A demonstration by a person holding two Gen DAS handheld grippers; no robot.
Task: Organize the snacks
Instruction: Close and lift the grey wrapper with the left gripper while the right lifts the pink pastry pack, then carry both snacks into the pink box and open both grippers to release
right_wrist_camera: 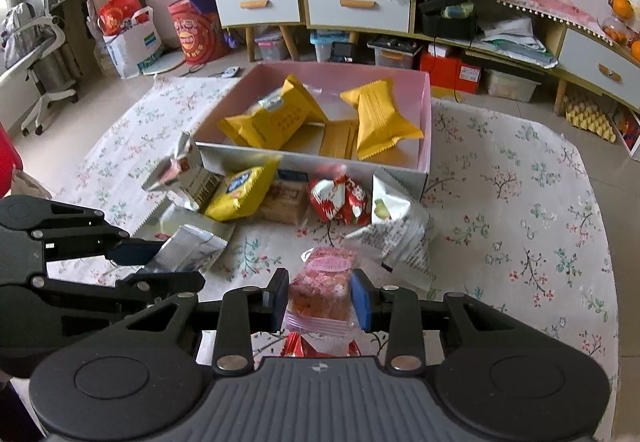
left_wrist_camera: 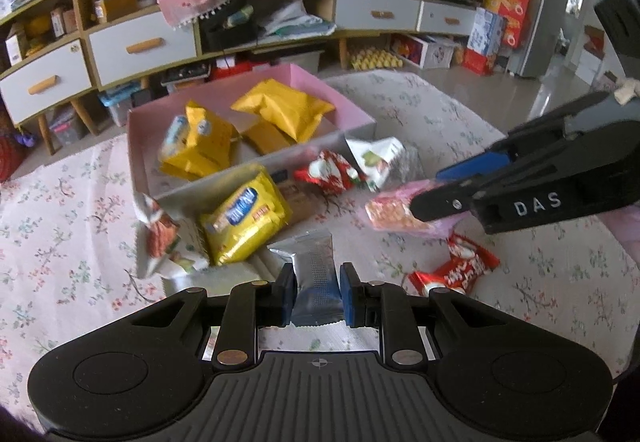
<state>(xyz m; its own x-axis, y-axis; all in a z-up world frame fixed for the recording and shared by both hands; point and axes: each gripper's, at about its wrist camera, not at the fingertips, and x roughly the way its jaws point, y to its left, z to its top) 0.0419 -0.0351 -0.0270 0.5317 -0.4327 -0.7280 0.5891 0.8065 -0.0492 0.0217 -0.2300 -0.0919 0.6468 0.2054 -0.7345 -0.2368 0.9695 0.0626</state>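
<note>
Fingers point(left_wrist_camera: 289, 292) of the left gripper point(left_wrist_camera: 316, 292) pinch a silver packet point(left_wrist_camera: 312, 262); right gripper point(right_wrist_camera: 320, 298), lettered "DAS", pinches a pink snack point(right_wrist_camera: 322, 282).

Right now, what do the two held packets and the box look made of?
Silver packet in the left gripper: metallised foil film, likely; shiny, crimped ends. Pink packet in the right gripper: clear glossy plastic, contents visible through it. Pink box: probably matte cardboard; flat stiff walls, no sheen.
</note>
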